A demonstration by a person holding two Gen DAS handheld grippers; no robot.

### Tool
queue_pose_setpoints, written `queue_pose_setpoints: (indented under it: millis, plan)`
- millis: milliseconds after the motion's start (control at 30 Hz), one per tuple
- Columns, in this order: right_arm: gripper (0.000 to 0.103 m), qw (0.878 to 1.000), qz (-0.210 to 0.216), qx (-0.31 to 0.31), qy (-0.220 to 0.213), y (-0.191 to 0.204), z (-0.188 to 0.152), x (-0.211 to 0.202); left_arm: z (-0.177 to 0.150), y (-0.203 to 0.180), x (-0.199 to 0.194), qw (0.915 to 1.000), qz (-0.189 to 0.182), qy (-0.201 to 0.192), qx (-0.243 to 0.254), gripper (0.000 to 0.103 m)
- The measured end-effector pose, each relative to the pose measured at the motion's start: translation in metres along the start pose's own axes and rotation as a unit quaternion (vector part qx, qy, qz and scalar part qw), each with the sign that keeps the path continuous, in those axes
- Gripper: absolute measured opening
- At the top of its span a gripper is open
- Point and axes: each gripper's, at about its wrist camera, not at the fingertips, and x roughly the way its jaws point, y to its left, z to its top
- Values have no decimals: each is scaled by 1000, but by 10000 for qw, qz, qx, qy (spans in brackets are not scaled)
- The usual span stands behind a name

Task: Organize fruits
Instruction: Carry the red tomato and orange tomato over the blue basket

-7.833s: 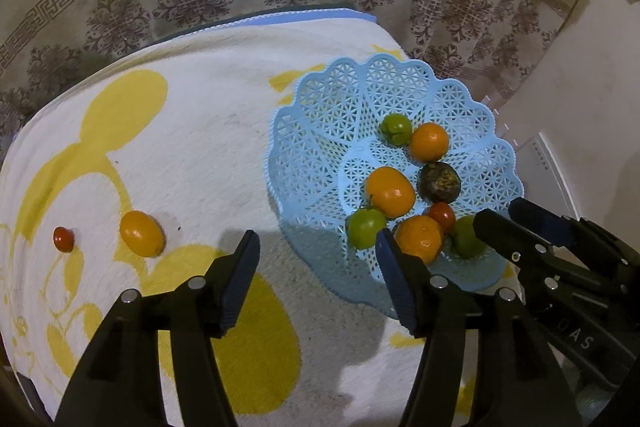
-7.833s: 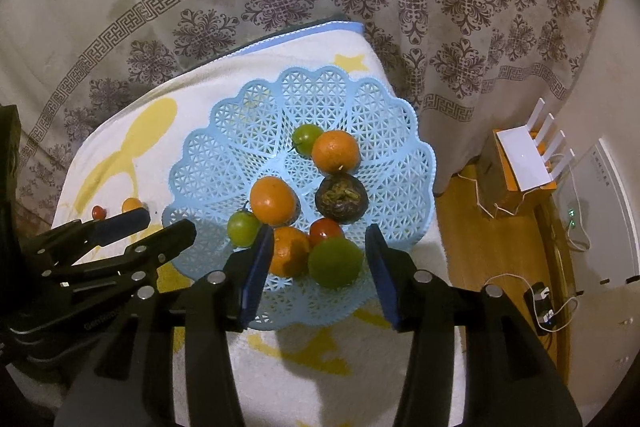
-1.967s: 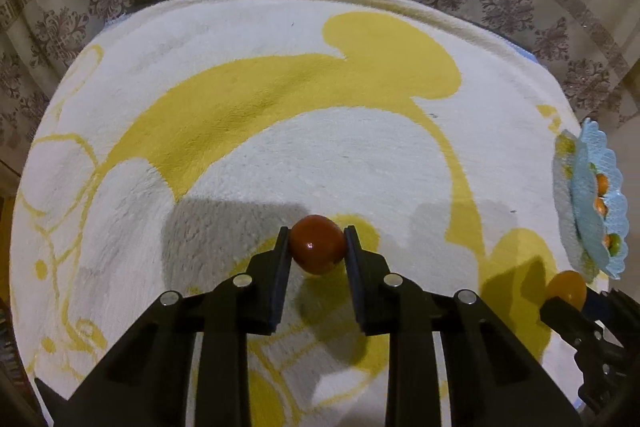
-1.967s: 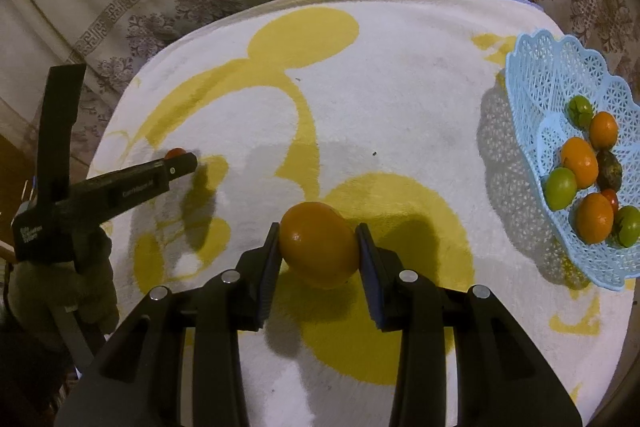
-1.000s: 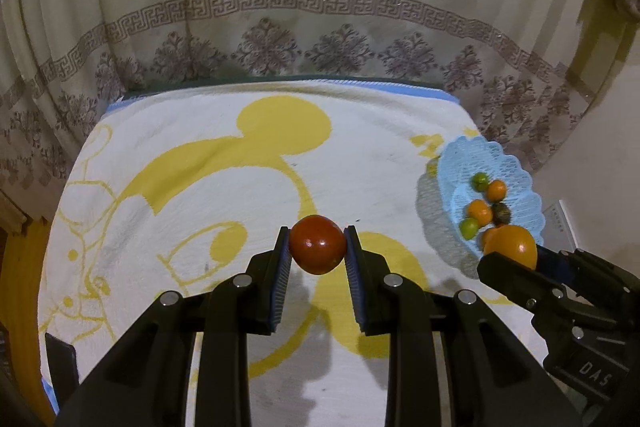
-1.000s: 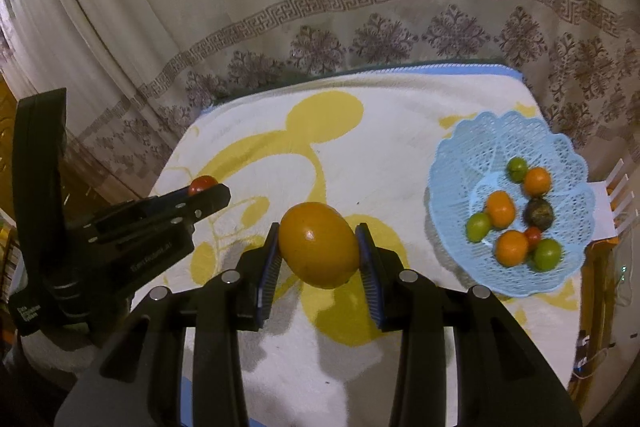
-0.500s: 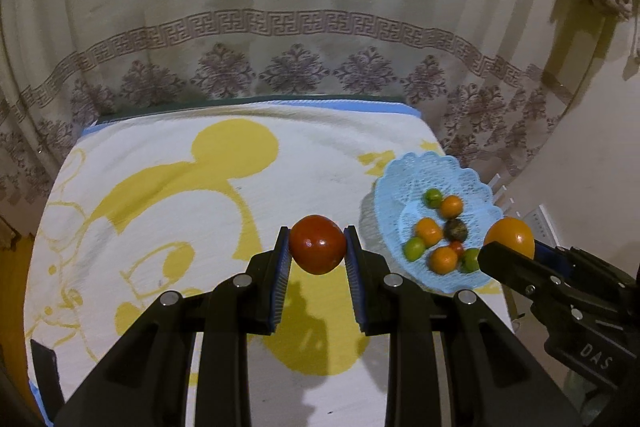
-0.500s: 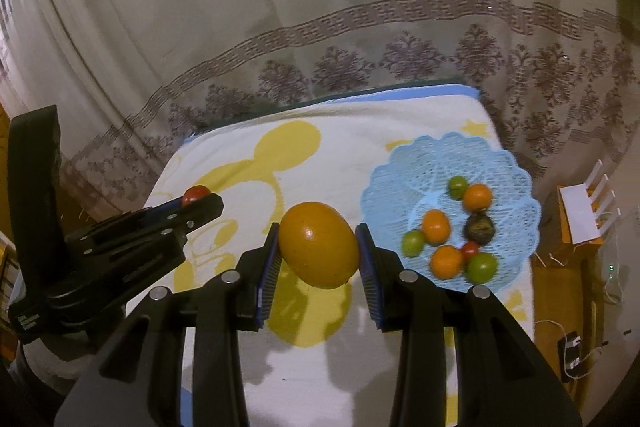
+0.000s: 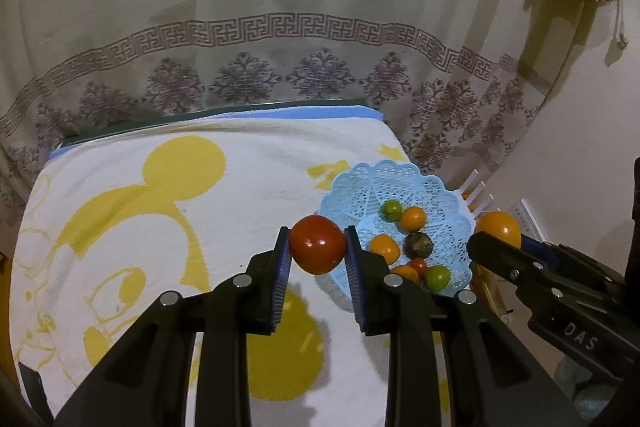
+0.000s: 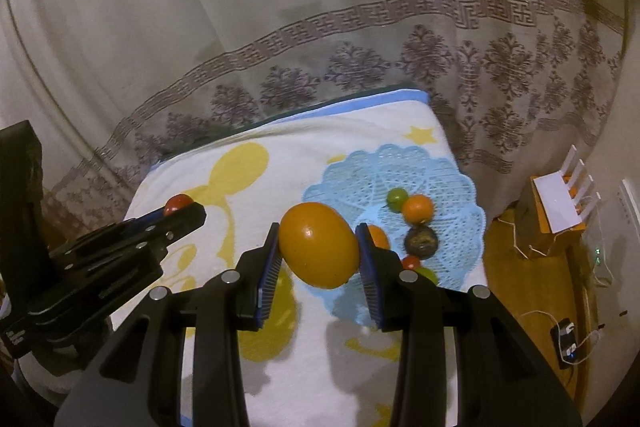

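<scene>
My left gripper [image 9: 317, 247] is shut on a red tomato [image 9: 317, 244] and holds it high above the towel-covered table, just left of the light blue lattice basket [image 9: 372, 187]. My right gripper [image 10: 318, 247] is shut on a large orange fruit [image 10: 318, 245], held high above the table beside the basket [image 10: 360, 171]. The basket holds several fruits: orange ones [image 9: 413, 218], green ones [image 9: 391, 210], a dark brown one [image 9: 418, 245] and a small red one [image 9: 418, 264]. The right gripper's orange fruit also shows at the right of the left wrist view [image 9: 497, 229]. The left gripper's tomato shows in the right wrist view [image 10: 177, 203].
A white towel with yellow mouse shapes [image 9: 180, 211] covers the table. A patterned curtain [image 9: 280, 27] hangs behind it. A white router on an orange box [image 10: 558, 201] and cables with a plug [image 10: 566, 333] are on the floor at the right.
Both grippers have lifted further and swung right with their fruits. The basket now sits closer to the centre of both views. Both grips are unchanged.
</scene>
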Motion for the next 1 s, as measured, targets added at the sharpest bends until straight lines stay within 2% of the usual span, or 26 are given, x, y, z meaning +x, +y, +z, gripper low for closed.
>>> queue_pose_setpoints:
  millis: [367, 800, 1000]
  plan:
    - [38, 9991, -381, 118, 161, -33, 4, 35, 3, -14, 41, 9995, -192, 248, -24, 27]
    - [38, 9962, -630, 189, 565, -59, -6, 76, -7, -25, 87, 9978, -158, 614, 205, 27]
    - [38, 9951, -697, 190, 681, -67, -8, 87, -10, -27, 106, 9964, -181, 814, 160, 27]
